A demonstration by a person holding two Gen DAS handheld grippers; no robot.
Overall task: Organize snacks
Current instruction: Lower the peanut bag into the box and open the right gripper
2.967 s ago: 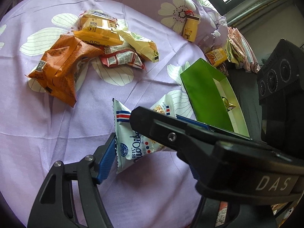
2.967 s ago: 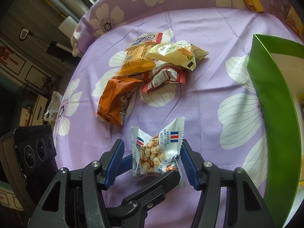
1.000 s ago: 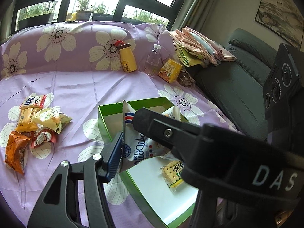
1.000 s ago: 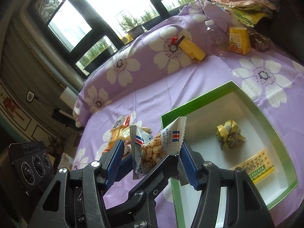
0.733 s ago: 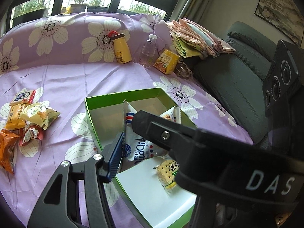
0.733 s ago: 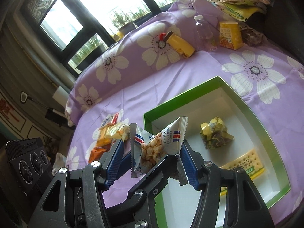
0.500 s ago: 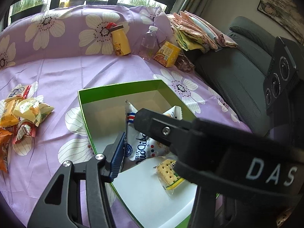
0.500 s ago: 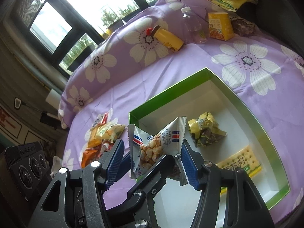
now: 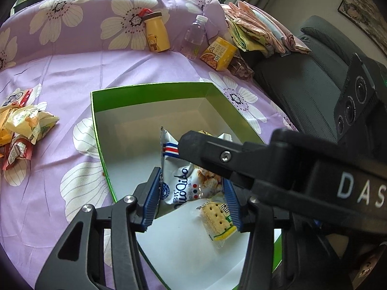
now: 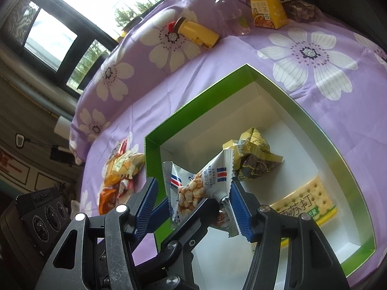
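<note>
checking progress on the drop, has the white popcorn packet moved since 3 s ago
Yes. The white popcorn packet, then over the purple cloth near the snack pile, now hangs over the green box, above its white floor beside the cracker pack.

A home living room: grey sofa [image 9: 312, 72], framed painting [image 9: 365, 9], floral bedsheet [image 9: 60, 77].

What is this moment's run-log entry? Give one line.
stage: placing | left gripper: shut on peanut packet, over green box | right gripper: grip unclear
</note>
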